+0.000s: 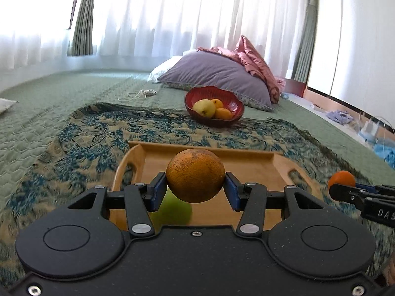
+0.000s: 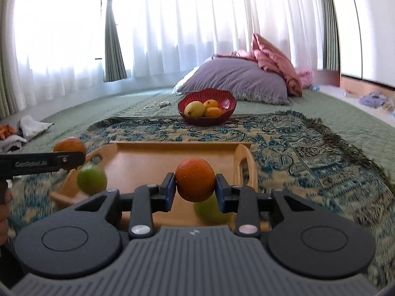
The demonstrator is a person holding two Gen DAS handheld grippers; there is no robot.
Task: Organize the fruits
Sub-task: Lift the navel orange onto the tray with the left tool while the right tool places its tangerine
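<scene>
Fruits are split between two spots on the bed: some already in the red bowl (image 1: 214, 106) at the far end of the patterned throw (image 1: 86, 143), some in or over the wooden tray (image 1: 138, 157) nearer the cameras. Going left to right: left gripper (image 1: 195, 185) is clamped on a large dull orange (image 1: 195, 175), pads pressing both sides, fruit held above the tray, not resting on it. Under it a green fruit (image 1: 175, 209), probably a lime or green apple, blurred, sits in the tray. Right wrist view shows two green fruits (image 2: 91, 179) in the tray, second one partly hidden behind the right gripper. Right gripper (image 2: 195, 187) is closed on a smaller brighter orange (image 2: 195, 178), also up off the tray; no earlier view to compare. Bowl contents: a yellow mango or pear-like fruit (image 2: 195, 108) plus two small oranges (image 2: 213, 111), so three pieces look sorted. Judgement: task roughly mid-way; both held oranges likely bound for the bowl, well apart ahead of the tray. Left to do: drop these two, then deal with the green fruits still in the tray.
</scene>
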